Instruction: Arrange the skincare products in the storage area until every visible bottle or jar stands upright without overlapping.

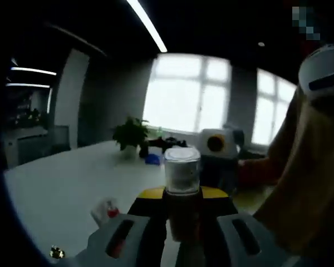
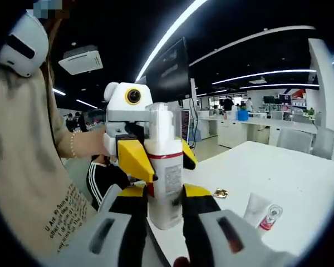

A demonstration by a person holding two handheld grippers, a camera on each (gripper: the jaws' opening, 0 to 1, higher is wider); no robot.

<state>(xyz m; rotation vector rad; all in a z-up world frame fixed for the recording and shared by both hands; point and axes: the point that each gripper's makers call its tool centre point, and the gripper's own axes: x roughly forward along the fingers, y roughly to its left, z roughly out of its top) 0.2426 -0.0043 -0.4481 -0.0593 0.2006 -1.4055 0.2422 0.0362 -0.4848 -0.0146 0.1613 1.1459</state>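
Above the white table (image 2: pixel 300 172), both grippers pinch one white pump bottle with a red band (image 2: pixel 166 178): right gripper (image 2: pixel 164 214) at its base, left gripper (image 2: pixel 156 158) higher. A white tube with a red cap (image 2: pixel 260 211) lies on the table nearby.

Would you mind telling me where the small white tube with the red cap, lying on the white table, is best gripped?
Grip the small white tube with the red cap across its flat white body, coming from above. It lies flat on the white table, so its broad sides face up and down, and the cap end looks narrower and likelier to slip.
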